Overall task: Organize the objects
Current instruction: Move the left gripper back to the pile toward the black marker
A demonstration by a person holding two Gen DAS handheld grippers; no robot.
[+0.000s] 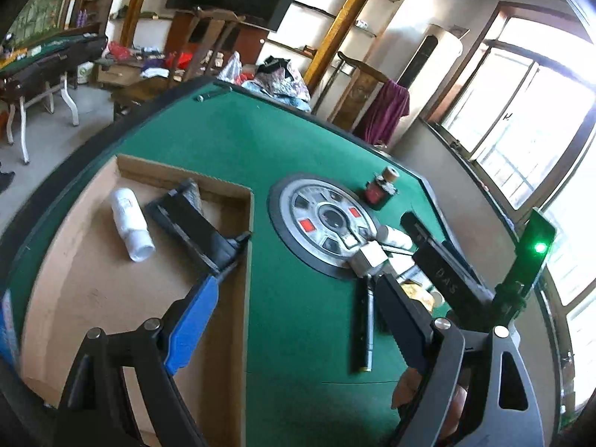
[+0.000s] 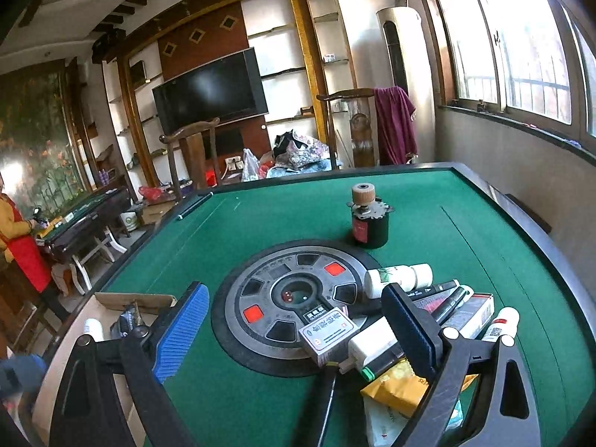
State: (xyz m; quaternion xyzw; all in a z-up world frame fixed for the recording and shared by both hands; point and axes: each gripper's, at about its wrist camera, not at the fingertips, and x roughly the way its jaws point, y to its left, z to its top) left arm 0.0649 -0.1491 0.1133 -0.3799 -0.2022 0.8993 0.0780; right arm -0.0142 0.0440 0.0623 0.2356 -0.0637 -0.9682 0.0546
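Observation:
A shallow cardboard box [image 1: 93,298] sits at the table's left; it holds a white bottle [image 1: 131,225] lying on its side and a dark packet [image 1: 193,190]. My left gripper [image 1: 298,320] is open and empty, one finger over the box, the other over the felt. The other gripper's black fingers [image 1: 190,223] reach into the box near the packet. In the right wrist view my right gripper [image 2: 294,331] is open and empty above a pile: a grey carton [image 2: 327,337], a white bottle [image 2: 396,279], markers [image 2: 443,300], a yellow packet [image 2: 402,383]. The box [image 2: 111,305] shows at left.
A round metal centre plate [image 2: 283,298] is set in the green table [image 2: 260,216]. A small black jar with a wooden spool [image 2: 368,219] stands behind it. A black pen [image 1: 363,331] lies on the felt. Chairs and clutter stand behind the far edge.

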